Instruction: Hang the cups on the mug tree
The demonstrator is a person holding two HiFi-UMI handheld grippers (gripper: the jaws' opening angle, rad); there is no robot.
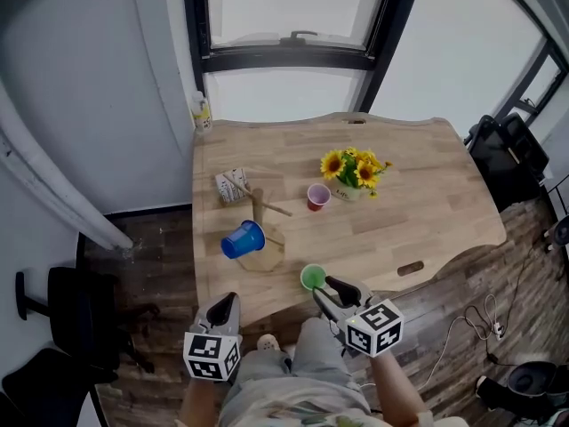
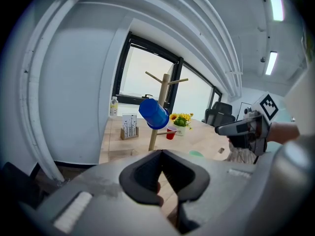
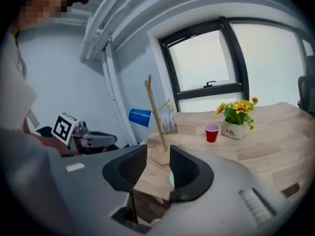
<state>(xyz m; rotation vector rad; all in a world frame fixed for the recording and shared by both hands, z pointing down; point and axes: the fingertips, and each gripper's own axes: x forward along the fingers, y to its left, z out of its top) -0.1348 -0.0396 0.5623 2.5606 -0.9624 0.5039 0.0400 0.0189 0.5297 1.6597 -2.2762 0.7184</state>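
Near the front edge of the desk (image 1: 427, 194), the green cup (image 1: 312, 277) stands just ahead of the right gripper (image 1: 325, 288), whose jaws are spread and empty. A skewed approach could nudge the cup off the edge, and the left gripper (image 1: 227, 301), its jaws pressed together, could not catch it.

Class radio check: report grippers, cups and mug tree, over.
Left gripper shut, empty. Right gripper open, beside green cup. Blue cup hung on mug tree; red cup waiting. Nothing blocking.

A wooden table (image 1: 427, 203) stands below a bright black-framed window (image 1: 293, 7) on dark plank floor (image 1: 160, 265), perhaps a chair (image 1: 62, 314) beside.
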